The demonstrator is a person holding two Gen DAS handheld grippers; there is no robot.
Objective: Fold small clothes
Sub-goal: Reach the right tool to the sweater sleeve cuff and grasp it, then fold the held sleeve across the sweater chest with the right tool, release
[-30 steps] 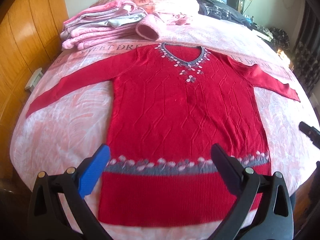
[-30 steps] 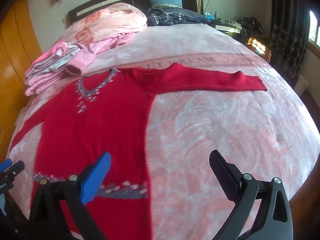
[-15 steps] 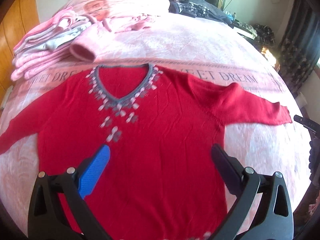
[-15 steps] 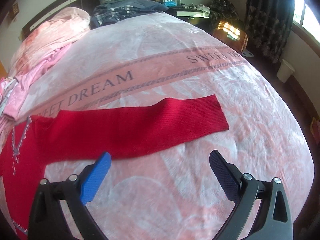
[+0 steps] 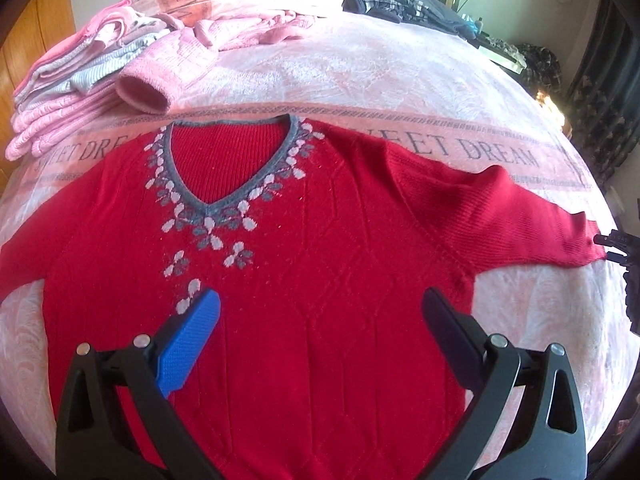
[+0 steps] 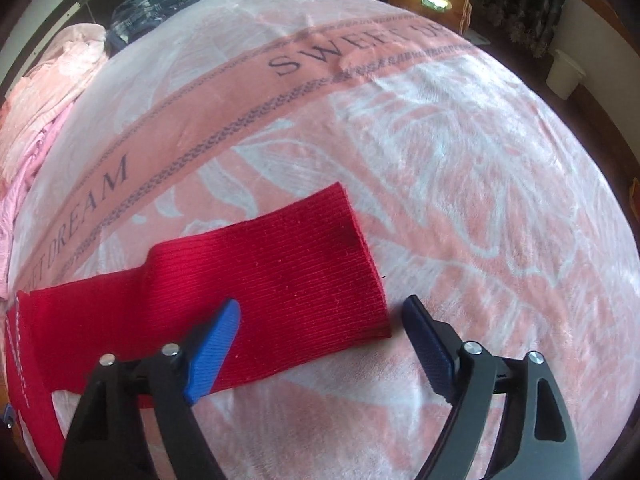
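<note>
While gaping, right tongs [image 6: 320, 320] straddle sleeve cuff [image 6: 352, 272].

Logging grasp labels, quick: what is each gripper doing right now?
Left gripper: open, empty, above the red sweater.
Right gripper: open, empty, at the sleeve cuff.

Ribbed matt knit red sweater [image 5: 340, 280] on a plush, fleecy blanket [image 6: 460, 168] — tongs' pads [image 6: 212, 352] textured plastic.
</note>
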